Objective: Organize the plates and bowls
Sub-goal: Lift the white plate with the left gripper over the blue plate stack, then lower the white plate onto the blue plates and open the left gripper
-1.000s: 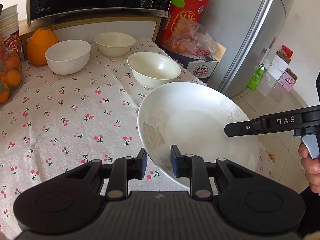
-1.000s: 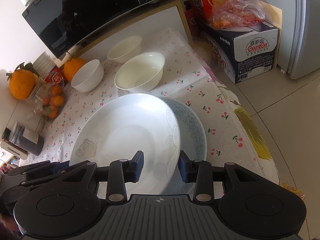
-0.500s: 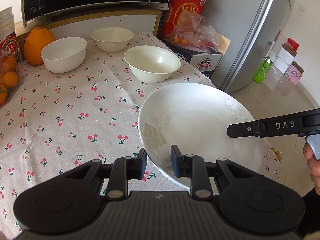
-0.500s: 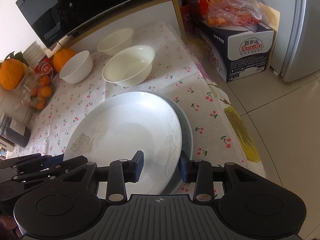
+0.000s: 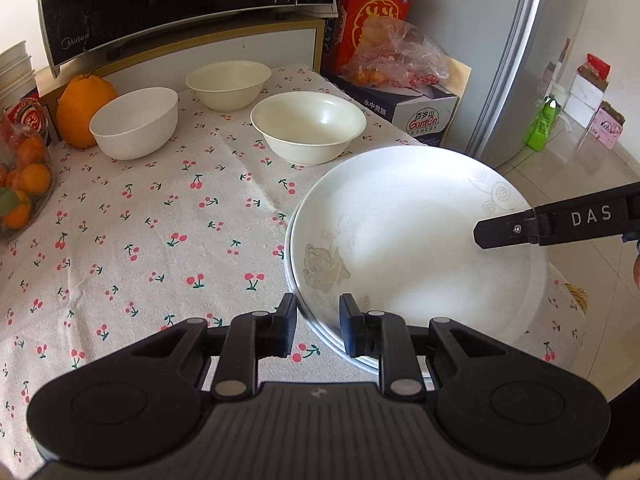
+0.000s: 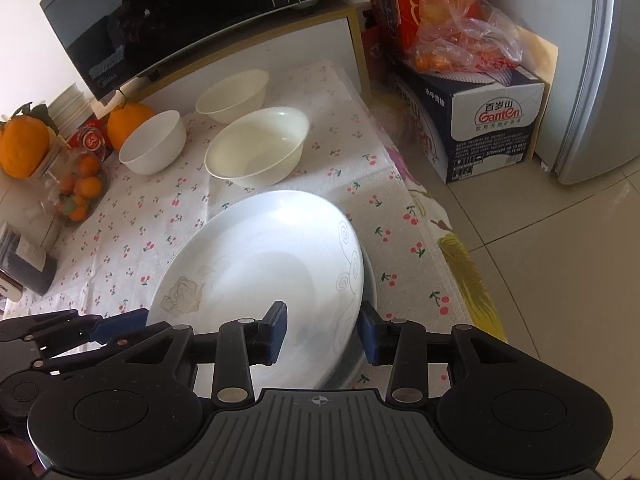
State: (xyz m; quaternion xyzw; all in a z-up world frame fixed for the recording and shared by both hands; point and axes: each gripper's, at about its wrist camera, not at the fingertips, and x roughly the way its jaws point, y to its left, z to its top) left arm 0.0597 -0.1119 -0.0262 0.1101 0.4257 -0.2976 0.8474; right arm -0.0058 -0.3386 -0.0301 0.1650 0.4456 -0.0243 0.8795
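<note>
1. The white plate (image 5: 412, 240) has come down from its tilt and now sits nested on a second plate (image 6: 370, 296) near the worktop (image 5: 140, 216) corner.
2. The left tool (image 5: 318, 330) straddles its near rim; whether its pads press I cannot tell.
3. The right tool (image 6: 322, 330) has just been opening, jaws astride the rim, apparently clear of it.
4. Three bowls (image 5: 308, 126) stand beyond.

Bright daylight — fisheye-warped edges
</note>
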